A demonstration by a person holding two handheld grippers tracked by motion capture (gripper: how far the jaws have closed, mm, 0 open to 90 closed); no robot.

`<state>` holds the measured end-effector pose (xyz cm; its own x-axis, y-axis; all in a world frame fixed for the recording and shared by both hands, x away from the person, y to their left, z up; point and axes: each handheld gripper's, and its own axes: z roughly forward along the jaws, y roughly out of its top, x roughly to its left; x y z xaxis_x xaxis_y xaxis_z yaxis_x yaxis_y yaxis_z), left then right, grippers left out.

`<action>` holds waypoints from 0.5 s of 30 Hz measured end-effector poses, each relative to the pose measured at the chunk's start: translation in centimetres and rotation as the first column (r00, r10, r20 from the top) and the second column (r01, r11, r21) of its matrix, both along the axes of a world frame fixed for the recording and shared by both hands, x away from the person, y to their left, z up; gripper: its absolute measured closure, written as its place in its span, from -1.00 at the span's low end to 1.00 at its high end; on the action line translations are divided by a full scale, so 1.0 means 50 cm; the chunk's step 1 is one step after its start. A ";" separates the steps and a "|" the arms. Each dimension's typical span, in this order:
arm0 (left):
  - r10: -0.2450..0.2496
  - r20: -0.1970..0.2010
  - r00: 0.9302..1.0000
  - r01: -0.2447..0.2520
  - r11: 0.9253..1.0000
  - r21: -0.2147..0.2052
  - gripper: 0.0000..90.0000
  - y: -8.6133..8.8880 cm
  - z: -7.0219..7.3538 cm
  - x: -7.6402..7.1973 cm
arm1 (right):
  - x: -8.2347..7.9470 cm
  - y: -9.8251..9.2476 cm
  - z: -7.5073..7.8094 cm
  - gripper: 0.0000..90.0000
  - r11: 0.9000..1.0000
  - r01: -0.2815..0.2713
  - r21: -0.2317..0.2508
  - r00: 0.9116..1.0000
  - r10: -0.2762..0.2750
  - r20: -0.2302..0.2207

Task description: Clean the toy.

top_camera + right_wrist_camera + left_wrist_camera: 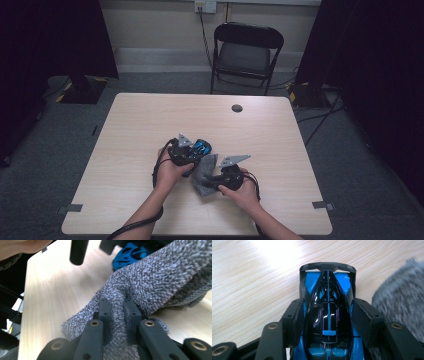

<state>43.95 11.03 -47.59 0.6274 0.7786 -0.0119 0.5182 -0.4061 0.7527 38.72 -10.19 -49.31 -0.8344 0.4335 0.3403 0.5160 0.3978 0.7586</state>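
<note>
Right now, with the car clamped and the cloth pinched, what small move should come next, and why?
Probably bring the right gripper with its grey cloth across onto the blue toy car. The left gripper holds the car by its sides, and the cloth lies just beside it, seemingly not yet on the bodywork.

Probably a lab or recording room: black curtains (55,35), grey carpet floor (45,165), black folding chair (246,52), light wooden table (150,125).
</note>
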 end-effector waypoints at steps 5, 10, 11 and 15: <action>-0.001 -0.001 1.000 0.001 1.000 0.002 -0.02 0.001 0.000 0.000 | -0.012 0.014 -0.002 0.76 0.999 -0.040 0.015 0.999 0.040 -0.012; 0.002 -0.002 1.000 -0.002 1.000 -0.001 -0.02 0.000 0.000 0.000 | -0.023 0.023 -0.002 0.76 0.997 -0.072 0.022 0.997 0.072 -0.016; 0.002 -0.003 1.000 -0.002 1.000 0.000 -0.02 0.001 0.000 0.000 | -0.025 0.025 -0.002 0.76 0.997 -0.076 0.025 0.997 0.077 -0.019; 0.002 -0.003 1.000 -0.002 1.000 -0.001 -0.02 0.000 0.000 0.000 | -0.033 0.032 -0.002 0.76 0.994 -0.101 0.030 0.994 0.102 -0.027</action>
